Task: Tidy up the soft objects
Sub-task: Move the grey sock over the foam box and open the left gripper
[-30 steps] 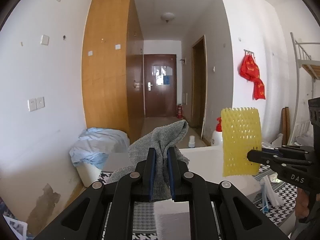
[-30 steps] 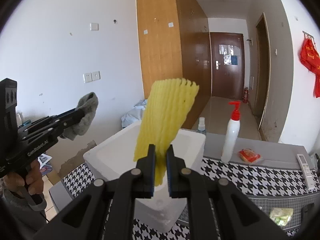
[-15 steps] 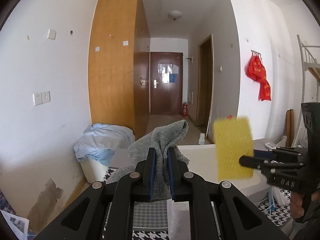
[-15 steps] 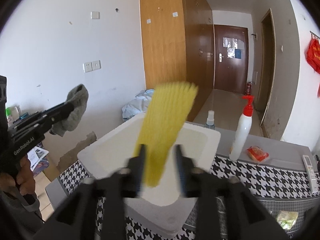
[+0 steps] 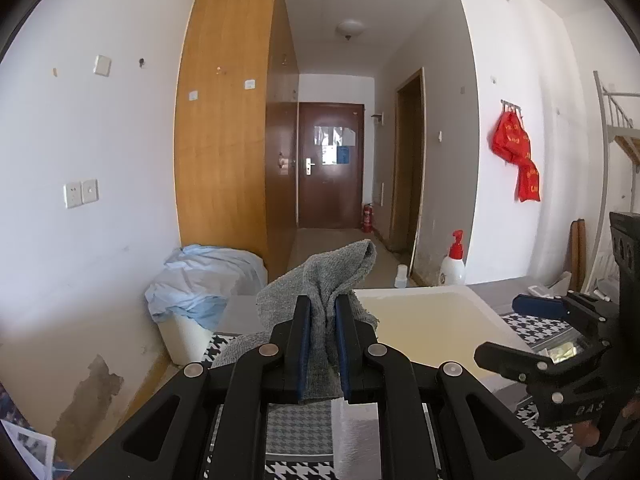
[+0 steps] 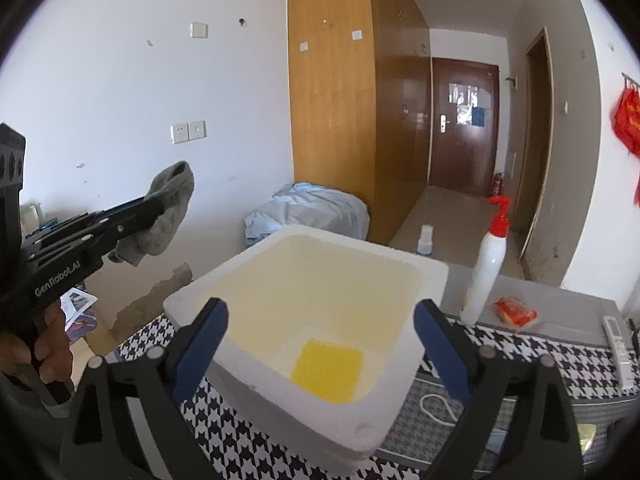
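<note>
Yellow foam mesh pad (image 6: 327,370) lies inside white foam box (image 6: 434,270); right gripper (image 6: 320,344) spread wide, empty.
Left gripper (image 5: 322,346) clamps grey knitted cloth (image 5: 328,276); likely next: carry it over the box, release.

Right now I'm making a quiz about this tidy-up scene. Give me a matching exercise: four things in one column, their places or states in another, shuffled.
Things:
1. yellow foam net
2. grey cloth
3. right hand-held gripper
4. pump bottle

States:
A. clamped in the left hand-held gripper
B. standing on the table beside the foam box
C. lying on the box floor
D. open, holding nothing

Pairs: 1-C, 2-A, 3-D, 4-B
</note>
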A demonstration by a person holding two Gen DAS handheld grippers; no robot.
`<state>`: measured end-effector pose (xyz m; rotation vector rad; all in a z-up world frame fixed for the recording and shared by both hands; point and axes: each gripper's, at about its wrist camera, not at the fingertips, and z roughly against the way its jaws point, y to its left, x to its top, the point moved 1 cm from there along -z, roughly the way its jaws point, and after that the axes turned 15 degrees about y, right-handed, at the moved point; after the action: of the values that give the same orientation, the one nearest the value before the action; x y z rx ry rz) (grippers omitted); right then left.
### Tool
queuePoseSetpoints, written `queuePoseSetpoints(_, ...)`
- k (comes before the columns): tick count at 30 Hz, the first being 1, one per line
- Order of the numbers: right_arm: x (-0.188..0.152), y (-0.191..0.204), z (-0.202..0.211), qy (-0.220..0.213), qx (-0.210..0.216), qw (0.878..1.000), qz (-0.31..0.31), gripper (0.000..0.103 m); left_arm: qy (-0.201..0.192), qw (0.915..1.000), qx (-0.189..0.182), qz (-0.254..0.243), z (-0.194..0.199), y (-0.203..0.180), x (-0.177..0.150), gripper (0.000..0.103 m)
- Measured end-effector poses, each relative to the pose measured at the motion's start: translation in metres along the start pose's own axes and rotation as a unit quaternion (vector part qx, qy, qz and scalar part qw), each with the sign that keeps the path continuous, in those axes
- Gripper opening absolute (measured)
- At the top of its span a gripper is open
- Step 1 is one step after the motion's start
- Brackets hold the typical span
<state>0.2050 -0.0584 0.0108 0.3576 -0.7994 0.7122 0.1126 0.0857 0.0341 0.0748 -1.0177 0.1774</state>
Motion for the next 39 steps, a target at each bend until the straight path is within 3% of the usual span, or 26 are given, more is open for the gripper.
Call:
queuePoseSetpoints(12,-0.006,-0.006,0.018,-0.018,-0.049,0.999,-0.012,0.1,0.003,0.9996,-0.021,-0.017,-0.003,-0.005,0.001,0.013)
queuePoseSetpoints(39,-0.037,-0.053,0.058,-0.042,-0.096,0.992,-0.07,0.1,0.013,0.9946,-0.078,-0.067,-0.024,-0.054,0.016,0.013)
